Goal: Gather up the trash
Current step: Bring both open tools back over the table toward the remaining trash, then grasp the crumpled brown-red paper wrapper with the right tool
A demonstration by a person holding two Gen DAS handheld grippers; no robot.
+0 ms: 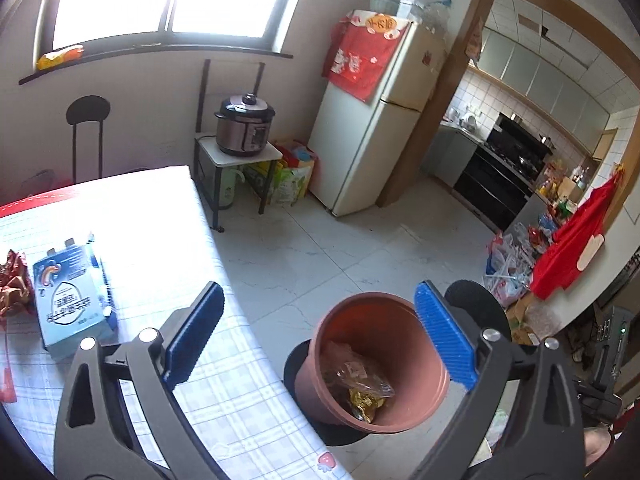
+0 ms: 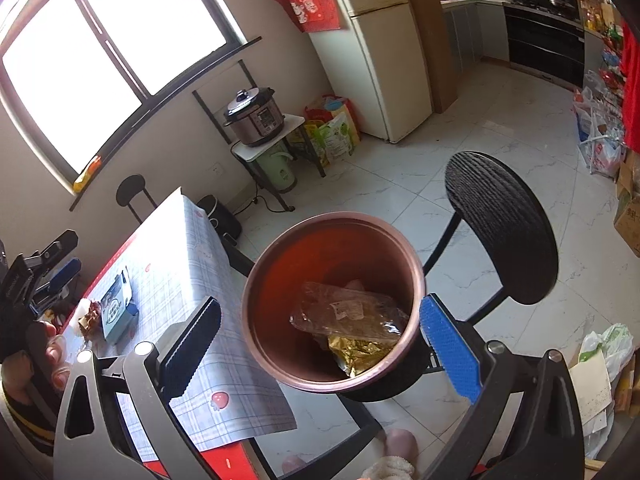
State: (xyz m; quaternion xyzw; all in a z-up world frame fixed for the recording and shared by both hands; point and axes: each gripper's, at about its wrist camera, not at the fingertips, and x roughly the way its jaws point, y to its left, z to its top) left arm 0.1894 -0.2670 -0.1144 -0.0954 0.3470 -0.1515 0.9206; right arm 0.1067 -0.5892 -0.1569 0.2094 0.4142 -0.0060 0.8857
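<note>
A brown plastic bin point(image 1: 380, 360) stands on a black stool beside the table, with a clear wrapper point(image 1: 356, 376) and a gold wrapper point(image 1: 366, 404) inside. My left gripper point(image 1: 320, 340) is open and empty above the table edge and the bin. My right gripper point(image 2: 320, 344) is open and empty right over the bin point(image 2: 332, 304), its wrappers point(image 2: 352, 320) showing below. On the table lie a light blue carton point(image 1: 72, 300) and a crumpled red-gold wrapper point(image 1: 14, 284); both show in the right wrist view, the carton point(image 2: 116, 308) next to the wrapper point(image 2: 90, 316).
The checked tablecloth point(image 1: 224, 380) covers the table. A black chair point(image 2: 500, 228) stands behind the bin. A pressure cooker point(image 1: 244, 124) sits on a small rack, with a fridge point(image 1: 372, 120) beside it. Bags point(image 1: 512, 264) line the right wall.
</note>
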